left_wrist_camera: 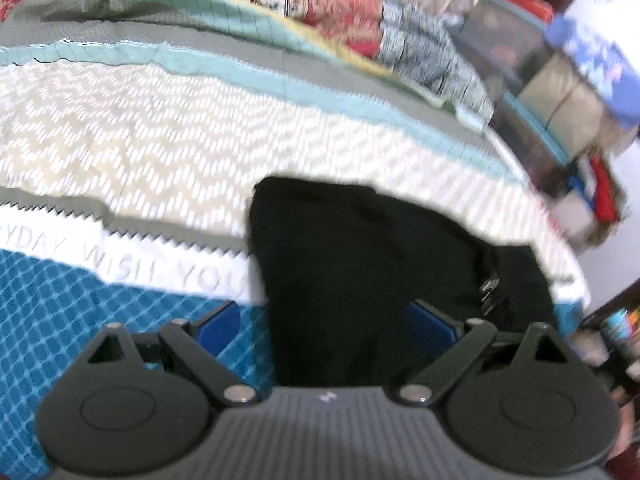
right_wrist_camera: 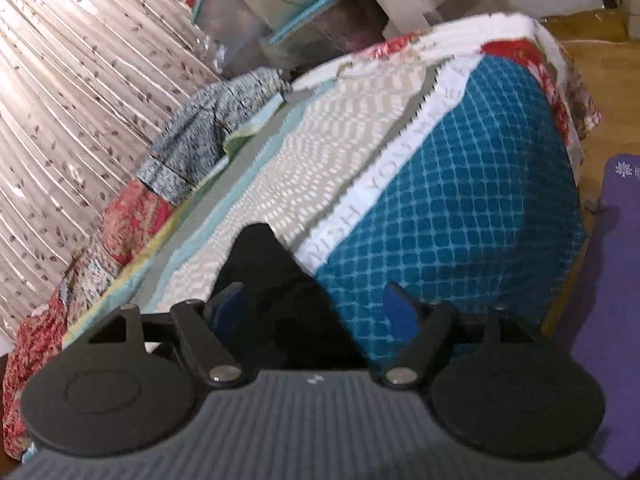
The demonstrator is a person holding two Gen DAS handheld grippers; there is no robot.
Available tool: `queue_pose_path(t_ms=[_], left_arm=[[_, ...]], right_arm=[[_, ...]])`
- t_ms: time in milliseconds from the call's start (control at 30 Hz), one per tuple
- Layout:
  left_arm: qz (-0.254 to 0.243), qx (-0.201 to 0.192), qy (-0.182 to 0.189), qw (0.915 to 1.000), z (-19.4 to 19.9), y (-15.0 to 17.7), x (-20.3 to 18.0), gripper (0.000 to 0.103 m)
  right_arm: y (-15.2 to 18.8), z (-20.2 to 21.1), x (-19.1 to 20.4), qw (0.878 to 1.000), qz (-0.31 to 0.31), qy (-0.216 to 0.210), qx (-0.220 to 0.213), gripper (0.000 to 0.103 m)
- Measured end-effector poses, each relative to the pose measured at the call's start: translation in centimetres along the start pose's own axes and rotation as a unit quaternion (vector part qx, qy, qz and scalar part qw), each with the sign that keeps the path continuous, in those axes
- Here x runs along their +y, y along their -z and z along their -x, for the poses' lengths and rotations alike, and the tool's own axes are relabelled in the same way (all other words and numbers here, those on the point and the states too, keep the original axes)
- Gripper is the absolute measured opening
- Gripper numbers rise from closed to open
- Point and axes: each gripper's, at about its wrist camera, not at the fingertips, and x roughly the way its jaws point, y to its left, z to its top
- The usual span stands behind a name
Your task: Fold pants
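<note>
Black pants [left_wrist_camera: 360, 272] lie bunched on the bed's patterned blanket [left_wrist_camera: 120, 120], near its right edge in the left wrist view. My left gripper [left_wrist_camera: 326, 326] hovers over their near end with jaws wide open; the left pad is over blue blanket, the right pad over black cloth, and neither presses on it. In the right wrist view the same pants [right_wrist_camera: 272, 280] show as a dark heap low in the middle. My right gripper [right_wrist_camera: 314, 308] stands open above them, with its left fingertip against the dark cloth and its right one over the teal blanket [right_wrist_camera: 460, 200].
A blue-grey patterned garment [right_wrist_camera: 208, 128] and a red floral quilt [right_wrist_camera: 128, 216] lie along the bed's far side by a curtain [right_wrist_camera: 80, 100]. Storage boxes [left_wrist_camera: 540, 100] stand beyond the bed. A purple mat [right_wrist_camera: 616, 280] lies on the wooden floor.
</note>
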Motion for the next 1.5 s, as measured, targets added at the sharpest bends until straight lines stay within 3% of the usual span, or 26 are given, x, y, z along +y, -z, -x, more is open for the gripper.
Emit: queue_pose_path(t_ms=[100, 167, 200, 233, 300, 400, 500, 600, 767, 800, 833, 867, 933, 1067, 1167, 1267, 1367, 1433, 1500], left_arm=[[0.010, 0.004, 0.025, 0.9996, -0.5, -0.8, -0.7, 0.092], [0.007, 0.016, 0.032, 0.9993, -1.4, -0.9, -1.4, 0.091], [0.005, 0.021, 0.034, 0.9992, -1.8, -1.0, -2.0, 0.091], [0.003, 0.025, 0.036, 0.9990, -2.2, -1.1, -2.3, 0.091], [-0.001, 0.028, 0.043, 0.9987, -2.5, -1.3, -3.0, 0.091], [-0.014, 0.031, 0.069, 0.9970, -2.7, -2.5, -4.6, 0.092], [-0.036, 0.040, 0.111, 0.9924, -3.0, -3.9, -7.2, 0.096], [-0.068, 0.051, 0.126, 0.9884, -3.9, -4.8, -9.9, 0.103], [-0.088, 0.077, 0.134, 0.9840, -6.5, -4.9, -12.5, 0.100], [-0.089, 0.075, 0.135, 0.9840, -6.9, -4.7, -12.5, 0.076], [-0.088, 0.079, 0.126, 0.9849, -7.3, -4.6, -12.2, 0.039], [-0.080, 0.082, 0.115, 0.9867, -7.6, -4.5, -11.8, 0.025], [-0.045, 0.072, 0.133, 0.9875, -7.0, -4.8, -10.0, 0.018], [-0.057, 0.026, 0.144, 0.9876, -3.8, -5.9, -7.8, 0.018], [-0.062, 0.005, 0.126, 0.9901, -2.1, -6.1, -5.3, 0.018], [-0.030, 0.016, 0.093, 0.9951, -2.5, -5.4, -1.7, 0.019], [0.000, 0.043, 0.053, 0.9977, -4.5, -4.0, 1.3, 0.020], [0.025, 0.049, 0.044, 0.9975, -5.6, -2.7, 3.0, 0.024], [0.039, 0.044, 0.044, 0.9973, -6.3, -2.1, 4.0, 0.025]], right_arm=[[0.9, -1.6, -0.9, 0.999, -0.026, -0.006, 0.031, 0.079], [0.9, -2.1, -1.4, 0.998, -0.034, -0.025, 0.048, 0.074], [1.0, -1.9, -1.1, 0.998, -0.026, -0.025, 0.049, 0.048], [1.1, -1.8, -0.7, 0.998, -0.015, -0.027, 0.055, 0.032], [0.9, -1.0, 0.2, 0.998, -0.005, -0.029, 0.061, 0.019], [1.1, 1.0, 3.0, 0.994, 0.010, -0.091, 0.062, 0.019], [2.8, 2.7, 8.3, 0.985, 0.090, -0.132, 0.072, 0.019], [6.0, 3.5, 13.0, 0.968, 0.166, -0.164, 0.092, 0.019], [10.8, 4.7, 17.8, 0.941, 0.251, -0.197, 0.116, 0.019], [11.4, 4.9, 18.3, 0.936, 0.261, -0.203, 0.121, 0.019], [12.0, 5.2, 18.6, 0.932, 0.266, -0.211, 0.128, 0.019], [12.5, 5.5, 19.0, 0.928, 0.270, -0.220, 0.135, 0.019], [13.0, 5.6, 19.6, 0.923, 0.286, -0.219, 0.137, 0.019], [12.7, 5.5, 20.6, 0.917, 0.276, -0.244, 0.157, 0.019], [13.9, 5.7, 22.6, 0.902, 0.289, -0.272, 0.172, 0.019], [16.4, 4.9, 24.5, 0.884, 0.318, -0.275, 0.202, 0.022], [19.4, 2.8, 24.9, 0.869, 0.328, -0.260, 0.263, 0.026], [21.2, 1.7, 24.5, 0.857, 0.338, -0.257, 0.292, 0.030], [22.2, 1.3, 24.3, 0.852, 0.354, -0.252, 0.293, 0.030]])
